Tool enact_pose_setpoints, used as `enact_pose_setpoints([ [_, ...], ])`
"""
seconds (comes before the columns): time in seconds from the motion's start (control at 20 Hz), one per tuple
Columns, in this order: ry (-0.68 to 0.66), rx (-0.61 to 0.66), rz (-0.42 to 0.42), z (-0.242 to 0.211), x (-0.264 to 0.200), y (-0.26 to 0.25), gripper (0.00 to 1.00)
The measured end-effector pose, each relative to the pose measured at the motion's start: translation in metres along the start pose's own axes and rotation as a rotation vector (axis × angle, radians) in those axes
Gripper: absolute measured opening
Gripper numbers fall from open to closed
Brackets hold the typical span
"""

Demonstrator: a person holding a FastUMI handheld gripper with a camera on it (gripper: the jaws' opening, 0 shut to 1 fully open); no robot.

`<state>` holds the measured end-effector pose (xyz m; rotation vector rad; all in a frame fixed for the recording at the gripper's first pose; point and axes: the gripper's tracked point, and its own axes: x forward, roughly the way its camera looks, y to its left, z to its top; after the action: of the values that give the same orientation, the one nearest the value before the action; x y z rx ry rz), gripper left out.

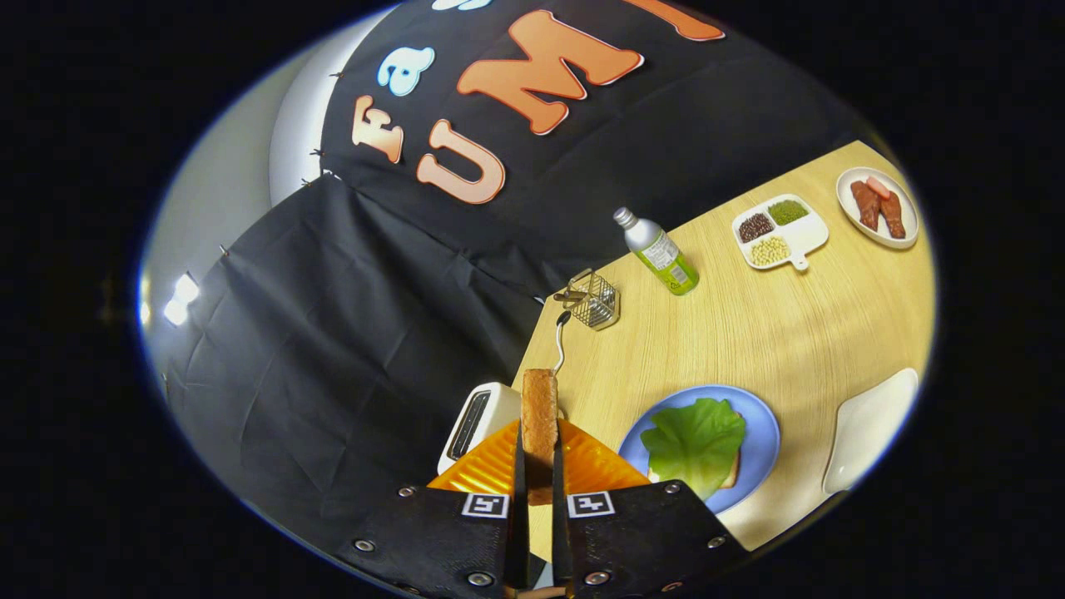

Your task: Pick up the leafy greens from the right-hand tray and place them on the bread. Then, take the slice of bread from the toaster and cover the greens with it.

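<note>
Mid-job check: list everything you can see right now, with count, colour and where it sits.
bread slice: 1, brown, upright on edge between the fingers
toaster: 1, white, on the table just ahead of the fingers
plate: 1, blue, beside the toaster
leafy greens: 1 bunch, green, on bread on the plate
tray: 1, white, past the plate
wire basket: 1, metal, beyond the toaster
bottle: 1, silver with green label, beyond the basket
divided dish: 1, white, three fillings, far side
sausage plate: 1, white, next to the divided dish
table: 1, light wood
hand-held gripper: 1, shut on the bread slice
</note>
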<state>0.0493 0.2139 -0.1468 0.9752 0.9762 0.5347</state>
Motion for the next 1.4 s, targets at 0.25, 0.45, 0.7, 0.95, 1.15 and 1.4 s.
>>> enact_pose_setpoints([
  [0.25,-0.010,0.037,0.006,-0.009,0.001,-0.017,0.11],
  [0.45,0.005,0.061,0.000,-0.019,0.002,-0.034,0.11],
  [0.7,0.019,0.098,-0.008,-0.033,0.005,-0.055,0.11],
  [0.95,0.050,0.131,-0.032,-0.050,0.011,-0.079,0.11],
  [1.15,0.067,0.153,-0.036,-0.059,0.014,-0.088,0.11],
  [1.4,0.066,0.171,-0.048,-0.063,0.016,-0.103,0.11],
])
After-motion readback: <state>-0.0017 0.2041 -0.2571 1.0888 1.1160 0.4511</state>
